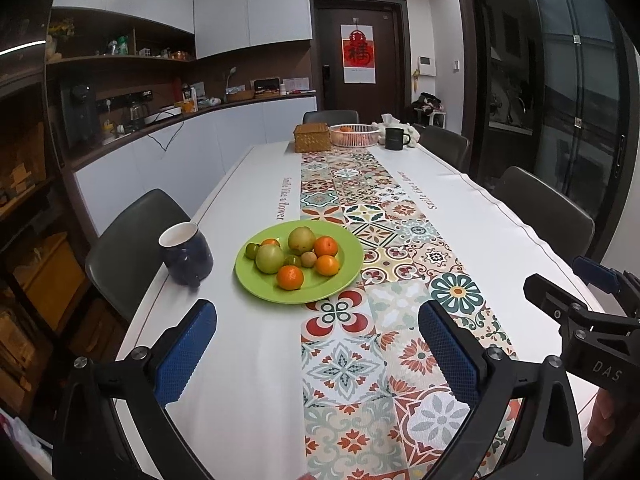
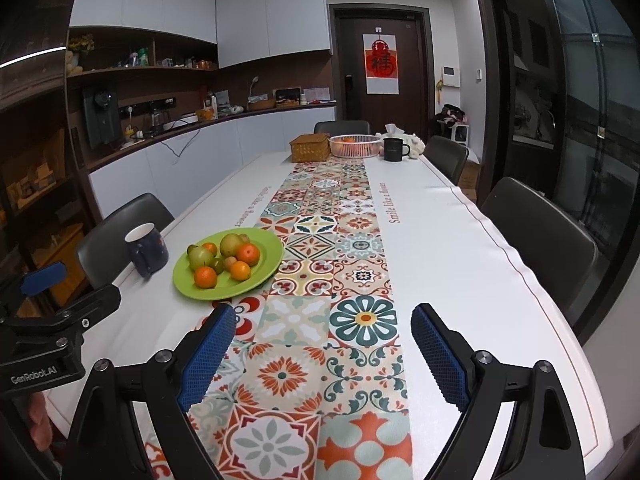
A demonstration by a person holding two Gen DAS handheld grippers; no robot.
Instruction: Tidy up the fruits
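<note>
A green plate [image 1: 344, 276] [image 2: 268, 256] on the white table holds several fruits: oranges [image 1: 290, 277] [image 2: 205, 276], green apples [image 1: 269, 258] [image 2: 200, 257], a pear [image 1: 301, 239] [image 2: 231, 243] and small green fruits. A white slotted basket [image 1: 354, 134] [image 2: 354, 145] with an orange in it stands at the far end. My left gripper [image 1: 318, 346] is open and empty, just short of the plate. My right gripper [image 2: 324, 350] is open and empty over the patterned runner, right of the plate.
A dark blue mug [image 1: 186, 254] [image 2: 146, 249] stands left of the plate. A wicker box [image 1: 312, 138] [image 2: 310, 147] and black mug [image 1: 394, 138] [image 2: 394, 149] flank the far basket. Dark chairs [image 1: 132, 248] [image 2: 540, 236] line both table sides.
</note>
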